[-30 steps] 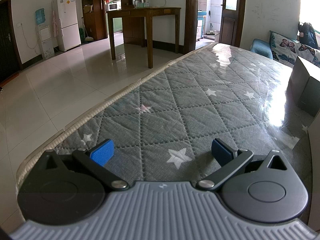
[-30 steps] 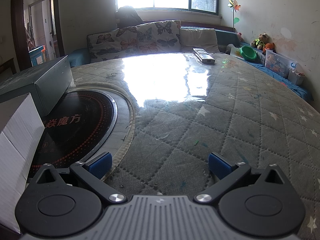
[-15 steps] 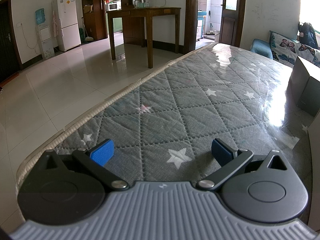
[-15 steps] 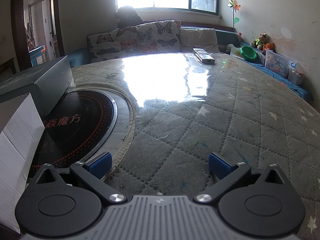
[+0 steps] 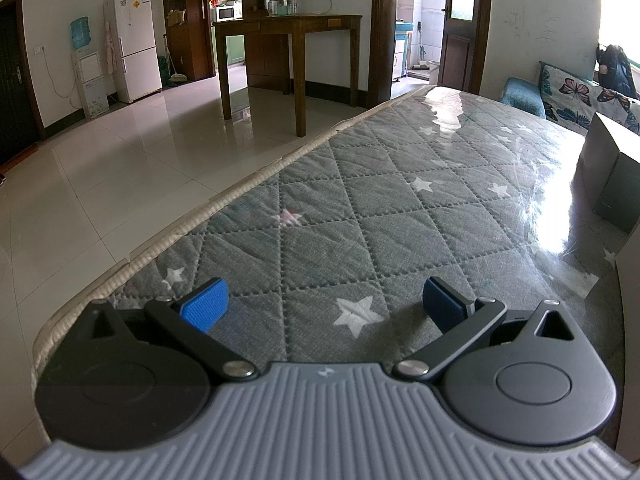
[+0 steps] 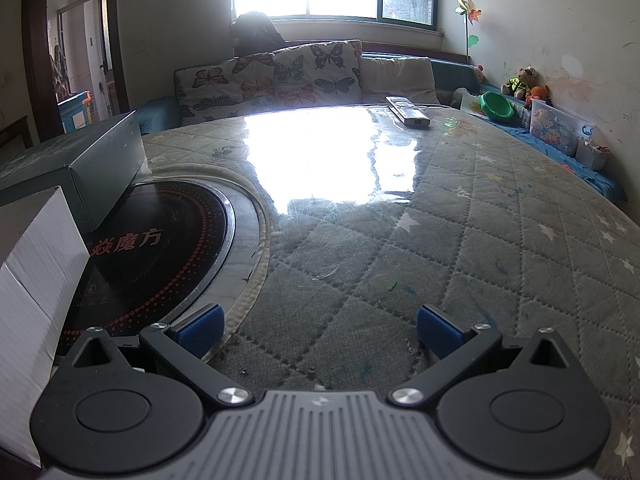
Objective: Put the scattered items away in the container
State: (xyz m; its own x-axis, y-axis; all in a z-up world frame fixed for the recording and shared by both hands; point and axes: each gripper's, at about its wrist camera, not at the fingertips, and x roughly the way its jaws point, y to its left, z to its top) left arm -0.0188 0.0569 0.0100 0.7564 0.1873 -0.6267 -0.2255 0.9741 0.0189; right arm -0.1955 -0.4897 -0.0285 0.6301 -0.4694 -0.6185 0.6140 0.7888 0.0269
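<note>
My left gripper (image 5: 324, 304) is open, low over the grey star-quilted table cover (image 5: 380, 208), with nothing between its blue pads. My right gripper (image 6: 320, 330) is also open and empty, beside the black round cooktop (image 6: 152, 252) set into the table. A white cardboard box (image 6: 32, 304) stands at the near left of the right wrist view, and its edge (image 5: 630, 320) shows at the right of the left wrist view. Behind it lies a dark grey-green box (image 6: 80, 164), also seen as a dark box (image 5: 612, 176). Two remote controls (image 6: 408, 114) lie at the far side.
The table's left edge (image 5: 168, 240) drops to a tiled floor (image 5: 120, 152). A wooden table (image 5: 296, 40) and fridge (image 5: 134, 44) stand beyond. A sofa with butterfly cushions (image 6: 280, 76) lines the far side; a green bowl (image 6: 496, 106) and toy bin (image 6: 556, 130) sit at right.
</note>
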